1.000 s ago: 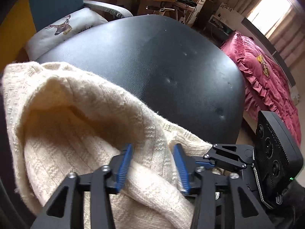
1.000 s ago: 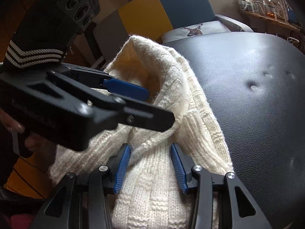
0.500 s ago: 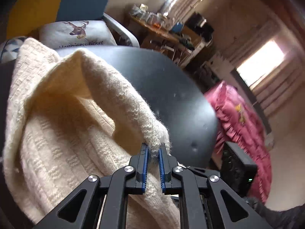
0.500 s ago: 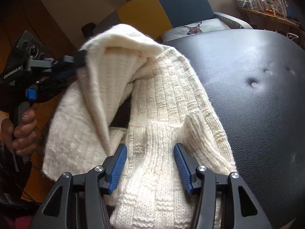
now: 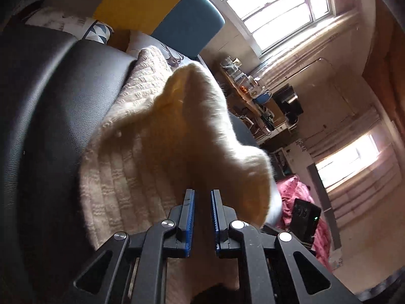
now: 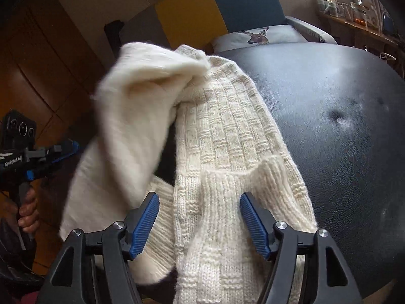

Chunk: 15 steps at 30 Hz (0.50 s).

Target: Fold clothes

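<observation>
A cream knitted sweater (image 6: 227, 136) lies on the black leather table (image 6: 341, 152), its left part lifted off the surface. In the left wrist view my left gripper (image 5: 202, 202) has its jaws nearly closed on a fold of the sweater (image 5: 177, 136) and holds it up and out to the left. The left gripper also shows in the right wrist view (image 6: 65, 152) at the far left, held in a hand. My right gripper (image 6: 200, 212) is open, its blue pads either side of the sweater's ribbed hem, low over the table's near edge.
A blue and yellow chair (image 6: 222, 7) with a deer-print cushion (image 6: 258, 36) stands behind the table. A wooden shelf with jars (image 6: 354, 12) is at the back right. A pink bedspread (image 5: 298, 202) and bright windows show in the left wrist view.
My left gripper closed on the sweater's edge, then lifted it and swung out to the left, tilting sideways. My right gripper stayed open over the hem.
</observation>
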{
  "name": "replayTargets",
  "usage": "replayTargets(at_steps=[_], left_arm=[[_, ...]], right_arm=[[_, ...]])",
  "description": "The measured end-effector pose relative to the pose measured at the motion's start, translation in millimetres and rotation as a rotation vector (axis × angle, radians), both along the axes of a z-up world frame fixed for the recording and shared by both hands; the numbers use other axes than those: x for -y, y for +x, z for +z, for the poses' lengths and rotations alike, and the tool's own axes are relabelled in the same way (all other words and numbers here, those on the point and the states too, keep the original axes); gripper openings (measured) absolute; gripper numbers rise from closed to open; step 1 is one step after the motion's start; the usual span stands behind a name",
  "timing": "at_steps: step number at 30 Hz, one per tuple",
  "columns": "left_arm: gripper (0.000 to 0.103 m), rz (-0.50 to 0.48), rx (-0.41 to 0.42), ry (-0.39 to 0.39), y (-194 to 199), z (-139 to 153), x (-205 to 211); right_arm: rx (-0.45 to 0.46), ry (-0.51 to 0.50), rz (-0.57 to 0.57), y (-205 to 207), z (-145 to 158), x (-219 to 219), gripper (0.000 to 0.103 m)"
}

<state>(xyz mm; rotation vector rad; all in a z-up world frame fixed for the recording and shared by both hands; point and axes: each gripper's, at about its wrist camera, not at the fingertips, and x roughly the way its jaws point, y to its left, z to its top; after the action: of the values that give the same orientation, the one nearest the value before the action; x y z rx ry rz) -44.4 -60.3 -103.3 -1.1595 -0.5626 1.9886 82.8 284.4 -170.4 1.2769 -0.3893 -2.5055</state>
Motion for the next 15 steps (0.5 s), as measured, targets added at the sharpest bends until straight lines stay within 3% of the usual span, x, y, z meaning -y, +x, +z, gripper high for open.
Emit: replayTargets(at_steps=[3,7,9,11,13,15], left_arm=[[0.012,-0.038,-0.039,-0.062,12,6,-15],[0.018,-0.084,-0.103,-0.065,15,26,-38],[0.041,-0.122,-0.133,-0.048,11,36,-50],[0.055,-0.169,-0.164,-0.027,7,48,-55],[0.058,-0.242,-0.182,-0.042,3,61,-78],[0.06,-0.33,-0.191,-0.145,0,63,-109]], right_arm=[[-0.011,-0.005,0.032,-7,5,6,0.068],[-0.081,-0.021,0.102,-3,17,15,0.068],[-0.115,-0.038,0.144,-1,23,20,0.068],[-0.126,-0.05,0.187,0,23,25,0.068],[-0.139,-0.047,0.214,0,22,31,0.068],[-0.137,-0.047,0.227,-1,19,36,0.068]])
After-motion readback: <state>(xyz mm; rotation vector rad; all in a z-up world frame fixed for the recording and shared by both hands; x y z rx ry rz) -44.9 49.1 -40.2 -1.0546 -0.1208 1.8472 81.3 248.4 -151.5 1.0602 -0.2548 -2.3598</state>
